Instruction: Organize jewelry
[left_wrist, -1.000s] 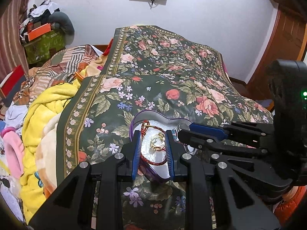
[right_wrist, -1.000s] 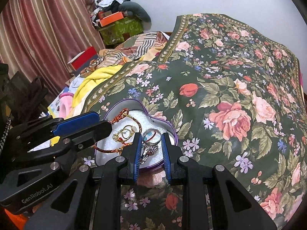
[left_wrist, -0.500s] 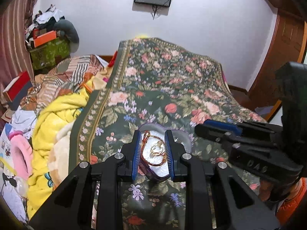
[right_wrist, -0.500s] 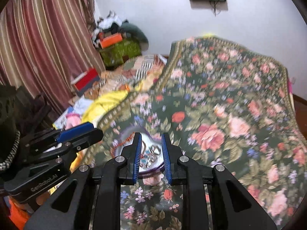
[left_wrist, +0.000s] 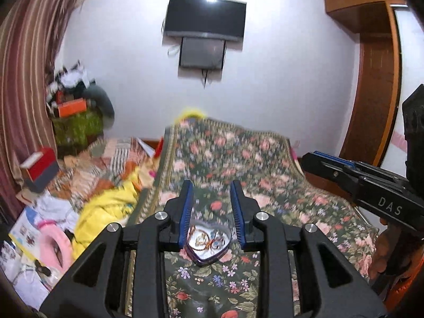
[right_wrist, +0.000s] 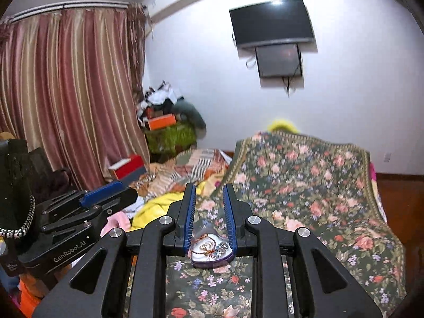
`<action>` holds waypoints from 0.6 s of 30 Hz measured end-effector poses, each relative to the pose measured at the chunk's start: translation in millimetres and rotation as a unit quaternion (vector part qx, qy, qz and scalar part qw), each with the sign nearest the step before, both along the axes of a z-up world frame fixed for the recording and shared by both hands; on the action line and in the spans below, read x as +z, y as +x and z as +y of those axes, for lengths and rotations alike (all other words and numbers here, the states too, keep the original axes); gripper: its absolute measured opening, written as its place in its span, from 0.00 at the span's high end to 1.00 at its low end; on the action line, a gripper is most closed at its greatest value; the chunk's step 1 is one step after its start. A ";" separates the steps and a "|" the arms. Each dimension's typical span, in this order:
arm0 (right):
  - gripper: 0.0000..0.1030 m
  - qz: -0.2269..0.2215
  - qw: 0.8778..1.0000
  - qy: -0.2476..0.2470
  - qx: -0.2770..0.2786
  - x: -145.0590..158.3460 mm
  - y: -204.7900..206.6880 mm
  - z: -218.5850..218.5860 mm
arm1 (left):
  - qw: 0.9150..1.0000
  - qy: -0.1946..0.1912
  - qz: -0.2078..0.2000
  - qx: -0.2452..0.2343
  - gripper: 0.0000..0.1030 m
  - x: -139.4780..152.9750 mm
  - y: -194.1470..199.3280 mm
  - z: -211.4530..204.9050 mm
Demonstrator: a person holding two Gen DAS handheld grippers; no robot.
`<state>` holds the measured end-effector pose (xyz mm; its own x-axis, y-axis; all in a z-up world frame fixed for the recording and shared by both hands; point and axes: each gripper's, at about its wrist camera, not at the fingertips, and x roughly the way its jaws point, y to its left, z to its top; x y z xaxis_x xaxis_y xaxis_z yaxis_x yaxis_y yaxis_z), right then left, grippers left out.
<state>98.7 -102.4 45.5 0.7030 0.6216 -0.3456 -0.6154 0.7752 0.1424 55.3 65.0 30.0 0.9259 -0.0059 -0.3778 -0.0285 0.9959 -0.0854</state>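
A purple heart-shaped box [left_wrist: 208, 251] lies on the floral bedspread [left_wrist: 265, 185], small and far below both grippers. In it are a red-brown cord bracelet [left_wrist: 204, 241], gold rings and silvery pieces. My left gripper [left_wrist: 211, 185] hangs high above it, and its jaws are opening with nothing between them. My right gripper [right_wrist: 208, 186] also hovers above the box [right_wrist: 212, 251], its blue pads a narrow gap apart and empty. Each gripper shows in the other's view: the right gripper [left_wrist: 308, 159] at the right, the left gripper [right_wrist: 127, 194] at the left.
A yellow blanket [left_wrist: 106, 212] and mixed clothes are heaped left of the bedspread. A red box [right_wrist: 127, 168] and a green bundle [right_wrist: 169, 135] sit by the striped curtain [right_wrist: 66, 92]. A TV [left_wrist: 205, 18] hangs on the white wall, with a wooden door [left_wrist: 376, 100] at right.
Both grippers have risen and drawn back from the heart-shaped box, which now looks much smaller. The views have tilted up to the wall and TV. The left jaws stand wider apart.
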 end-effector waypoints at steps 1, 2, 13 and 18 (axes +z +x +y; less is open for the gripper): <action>0.80 -0.008 1.000 0.001 -0.002 3.2 -6.9 -1.2 | 1.000 0.006 -0.013 0.002 0.71 6.5 -8.8 -3.4; 0.78 -0.013 1.000 0.002 -0.004 5.2 -10.6 -2.2 | 1.000 0.013 -0.025 0.006 0.69 12.4 -17.5 -6.3; 0.26 -0.062 0.997 0.012 -0.039 17.6 -41.7 -13.4 | 0.994 0.041 -0.088 0.056 0.23 38.9 -72.1 -14.7; 0.19 -0.069 0.996 0.007 -0.051 16.6 -45.0 -14.8 | 0.993 0.036 -0.089 0.066 0.12 37.8 -76.9 -12.2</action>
<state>53.7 -117.2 62.1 0.8029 0.5485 -0.2335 -0.5479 0.8333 0.0735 -21.6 52.7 67.8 0.9690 0.1414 -0.2028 -0.1502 0.9882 -0.0289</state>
